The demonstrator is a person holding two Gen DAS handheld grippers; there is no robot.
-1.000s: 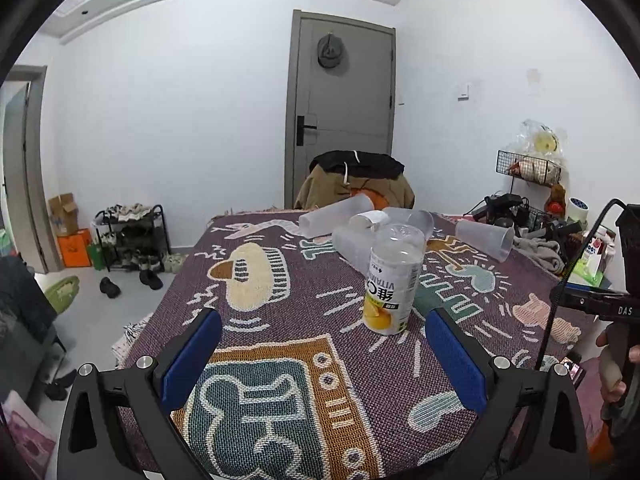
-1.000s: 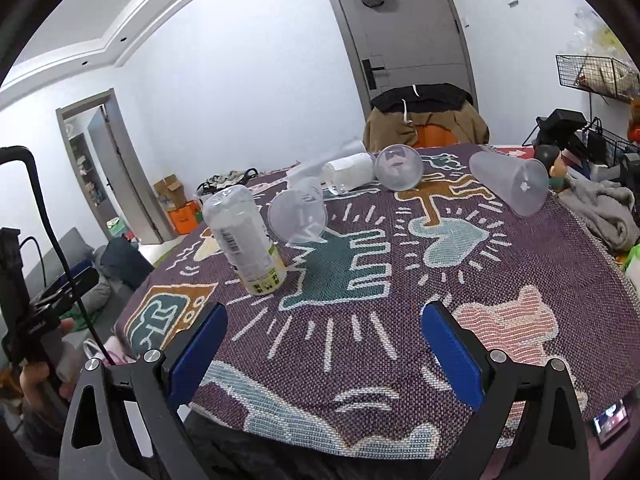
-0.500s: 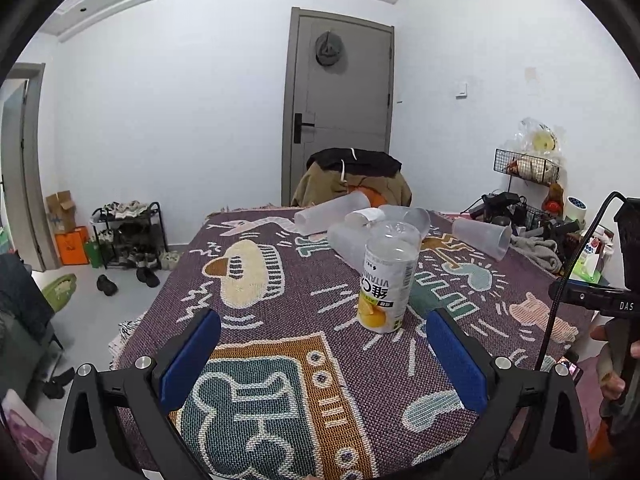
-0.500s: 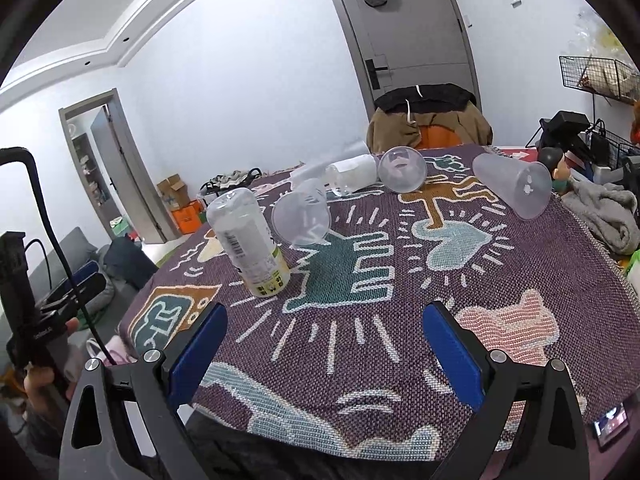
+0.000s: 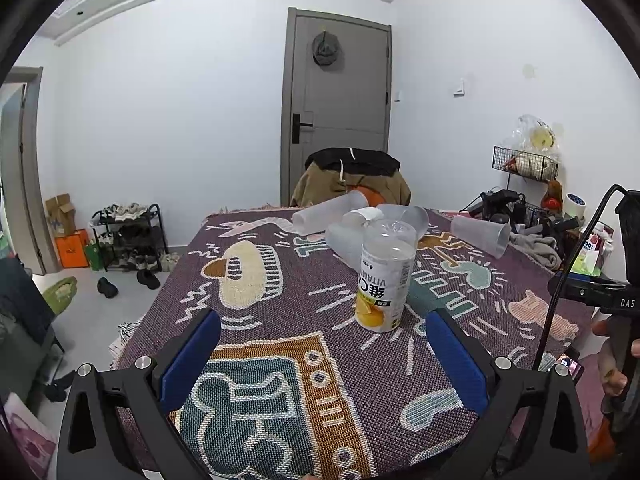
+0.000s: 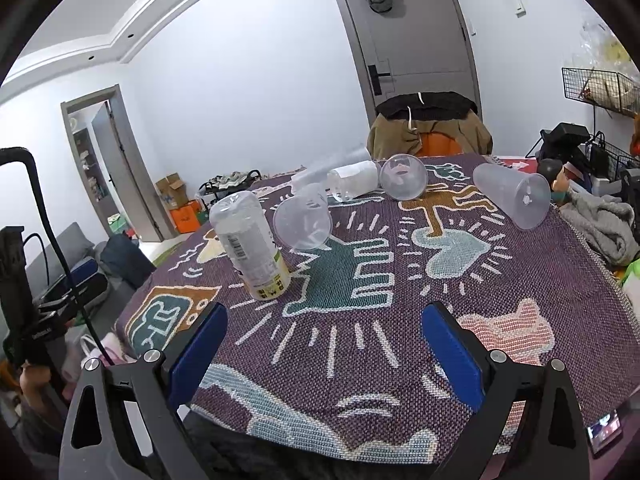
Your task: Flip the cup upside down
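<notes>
A clear plastic cup with a yellow and white label (image 5: 384,276) stands upside down on the patterned cloth; it also shows in the right wrist view (image 6: 252,248). Several clear cups lie on their sides behind it, one close by (image 6: 303,221), one at the far right (image 6: 514,195). My left gripper (image 5: 322,356) is open and empty, short of the labelled cup. My right gripper (image 6: 322,354) is open and empty over the near edge of the cloth.
The patterned woven cloth (image 6: 400,280) covers the table. A chair with a jacket (image 5: 352,180) stands behind it by the door. A grey cloth pile (image 6: 604,224) and a wire rack lie at the right. A shoe rack (image 5: 128,236) stands on the floor at the left.
Both grippers have drawn back and risen slightly from the table. The cups have not moved. Both stay open.
</notes>
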